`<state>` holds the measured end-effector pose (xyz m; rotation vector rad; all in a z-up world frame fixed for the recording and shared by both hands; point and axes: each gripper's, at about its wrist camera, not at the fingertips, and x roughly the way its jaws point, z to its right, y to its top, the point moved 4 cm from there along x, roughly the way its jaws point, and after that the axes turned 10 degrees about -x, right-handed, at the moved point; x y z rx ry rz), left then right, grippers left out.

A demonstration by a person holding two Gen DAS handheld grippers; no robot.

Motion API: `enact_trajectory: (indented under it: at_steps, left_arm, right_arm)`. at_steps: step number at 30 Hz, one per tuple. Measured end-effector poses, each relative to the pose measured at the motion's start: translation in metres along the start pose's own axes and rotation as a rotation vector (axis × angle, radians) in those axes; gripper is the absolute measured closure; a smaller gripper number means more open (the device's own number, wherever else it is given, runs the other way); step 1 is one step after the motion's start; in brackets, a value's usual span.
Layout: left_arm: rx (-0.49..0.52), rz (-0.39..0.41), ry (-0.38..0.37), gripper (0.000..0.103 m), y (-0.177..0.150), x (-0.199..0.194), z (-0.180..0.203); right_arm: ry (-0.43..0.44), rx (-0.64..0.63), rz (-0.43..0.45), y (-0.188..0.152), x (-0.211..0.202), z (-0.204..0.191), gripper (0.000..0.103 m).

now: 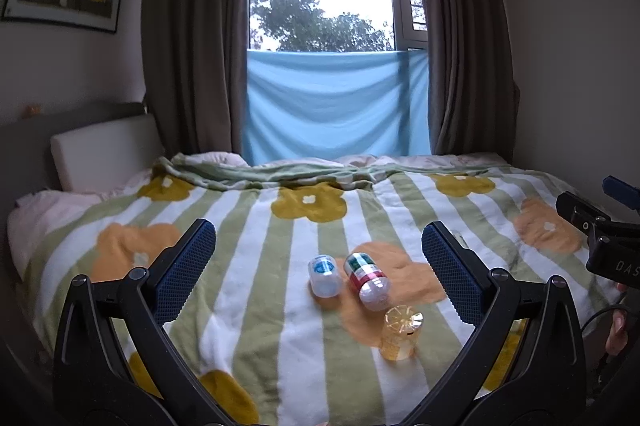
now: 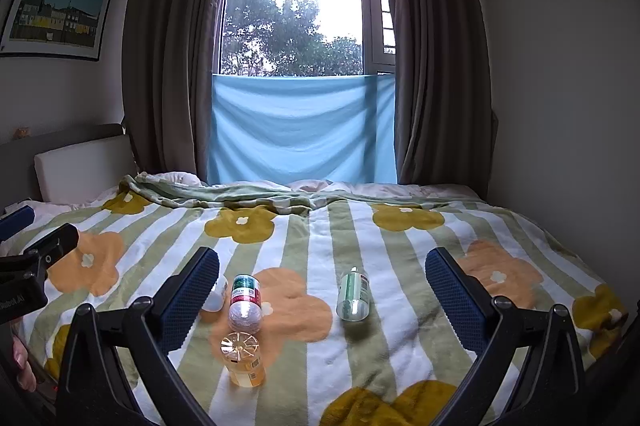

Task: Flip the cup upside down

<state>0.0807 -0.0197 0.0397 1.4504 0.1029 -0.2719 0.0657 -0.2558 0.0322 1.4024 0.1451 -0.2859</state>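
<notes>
Cup [image 2: 242,358] position: the amber, faceted, translucent cup stands on the bed [image 2: 400,266], on the striped floral blanket, nearest the cameras. Its flat, ribbed end faces up and no opening shows at the top, so it appears to stand mouth-down already; the rim itself cannot be confirmed against the soft fabric. A small label shows low on its wall. No contents are visible through the amber wall.

Left gripper [image 1: 320,266]: fingers spread wide, holding nothing, raised above the blanket short of the objects. Right gripper [image 2: 322,286]: likewise spread wide and empty. Neither touches the cup. With both held back and apart, the judgement is that the flip is either complete or not begun; the upright base favours complete.

Other containers:
- Red-and-green labelled bottle [image 2: 245,302] lies on its side just behind the cup, base toward the cameras. Its clear lower part shows a pale, granular fill; the contents cannot be identified.
- White bottle [image 1: 324,274] with a blue label lies on its side just to the left of the red-and-green one; in the right wrist view a gripper finger hides most of it.
- Clear bottle with a green label [image 2: 353,292] lies on its side, well apart to the right. Contents cannot be told.

The bottles probably lie flat because the yielding blanket gives tall, narrow items poor footing; the squat cup stands stably.
</notes>
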Motion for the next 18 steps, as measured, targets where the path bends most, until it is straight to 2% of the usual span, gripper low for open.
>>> enact_trajectory:
  at_steps: [7,11,18]
  left_arm:
    - [0.009,0.032,-0.012,0.0,0.005,-0.006,0.006]
    - [0.015,0.056,0.028,0.0,0.007,-0.008,0.007]
    - [0.027,0.117,0.039,0.0,0.01,-0.016,0.009]
  right_arm:
    - [0.003,0.004,0.002,0.001,0.001,-0.001,0.0]
    - [0.003,0.002,0.002,0.002,0.001,-0.001,0.0]
    - [0.007,0.004,0.0,0.004,0.003,-0.002,0.0]
